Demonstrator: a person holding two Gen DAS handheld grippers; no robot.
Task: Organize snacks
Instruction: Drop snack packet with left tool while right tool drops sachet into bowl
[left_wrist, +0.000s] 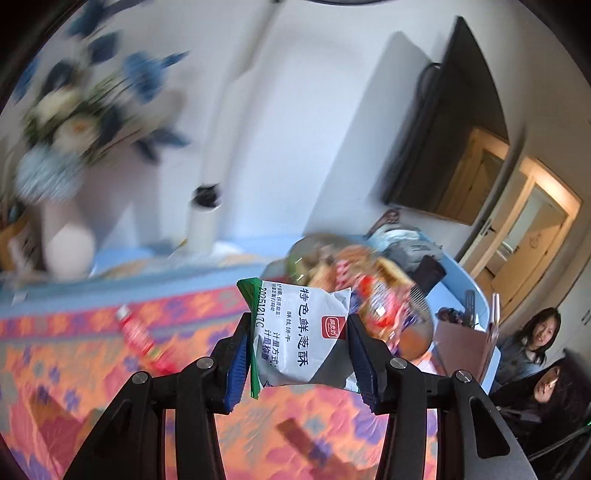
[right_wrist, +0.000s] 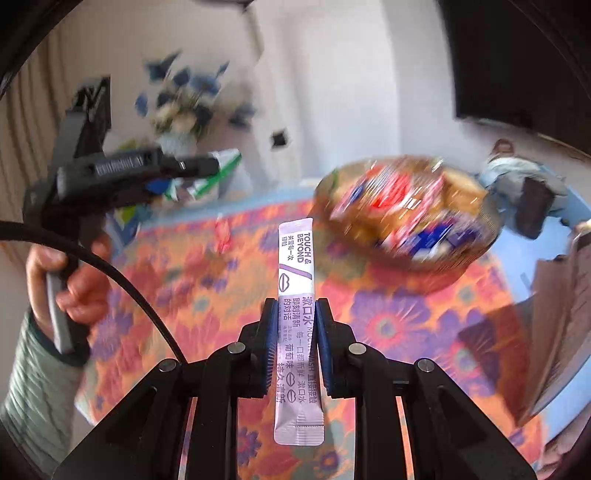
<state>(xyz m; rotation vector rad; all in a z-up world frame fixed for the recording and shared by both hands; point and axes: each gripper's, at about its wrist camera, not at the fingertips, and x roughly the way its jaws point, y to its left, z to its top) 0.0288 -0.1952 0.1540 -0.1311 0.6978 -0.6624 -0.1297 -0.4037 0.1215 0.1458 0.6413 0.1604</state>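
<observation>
- A desk (right_wrist: 388, 325) covered by an orange and purple floral cloth is seen in both views, with a vase of blue and white flowers (left_wrist: 85, 107) at its far edge.
- A red packet (left_wrist: 142, 341) lies loose on the cloth, and an open book (right_wrist: 561, 332) is seen at the right.
- A bowl (right_wrist: 436, 266) is heaped with mixed snack packets, blurred.
- The left hand-held gripper (left_wrist: 299, 349) is clamped on a white biscuit packet (left_wrist: 295, 332) with a green edge, Chinese text and the stamp "20251217C", raised above the desk.
- The right hand-held gripper (right_wrist: 295, 347) is closed narrowly on a lilac sachet (right_wrist: 297, 317) printed "TOUCH & BEYOND", held upright just before the bowl.
</observation>
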